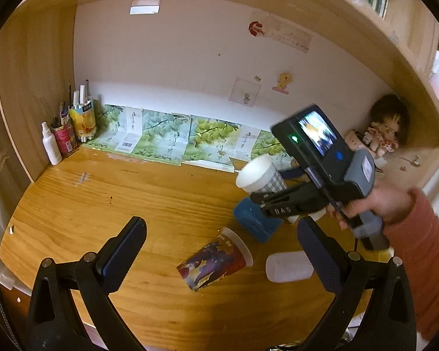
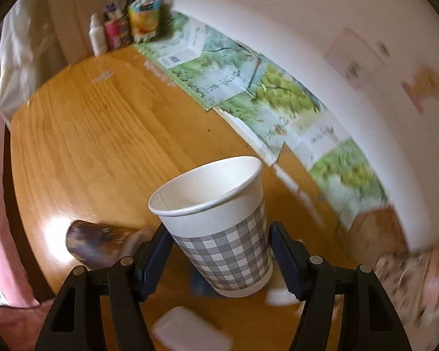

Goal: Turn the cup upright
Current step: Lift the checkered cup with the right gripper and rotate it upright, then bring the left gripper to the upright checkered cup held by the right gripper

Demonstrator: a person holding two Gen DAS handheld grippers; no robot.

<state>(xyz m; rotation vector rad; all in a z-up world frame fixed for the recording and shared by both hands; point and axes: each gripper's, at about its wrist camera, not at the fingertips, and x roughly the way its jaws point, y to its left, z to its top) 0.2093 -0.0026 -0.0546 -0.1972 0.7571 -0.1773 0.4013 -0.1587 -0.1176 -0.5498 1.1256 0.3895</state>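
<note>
Two cups in play: checked grey-and-white paper cup (image 2: 219, 228) up off the wooden desk (image 2: 82, 146), mouth upward and tipped a little, pinched low on its wall between both pads of the right gripper (image 2: 219, 260). Seen from the left wrist camera too, same cup (image 1: 262, 175) mouth toward the lens, right gripper (image 1: 284, 201) closed on its lower body, hand (image 1: 386, 204) in an orange-red sleeve round the handle.

Directly under and behind the held cup, a blue block (image 1: 253, 219) on the desk, close below the black fingers. Just beside that, lying on its side, a red and purple printed cup (image 1: 215, 260), white rim pointing toward the blue block. Next to it a pale translucent container (image 1: 288, 266), also lying flat.

Left gripper (image 1: 219, 251) low in front, fingers wide apart, nothing between them, printed cup lying ahead of the gap.

Further back: flattened grape-printed cartons (image 1: 166, 137) propped along the white wall. Far left corner: white spray bottle (image 1: 51, 144), red tin (image 1: 63, 137) of pens, yellow carton (image 1: 83, 120). Far right corner: small doll (image 1: 386, 128) leaning against the wooden side panel.
</note>
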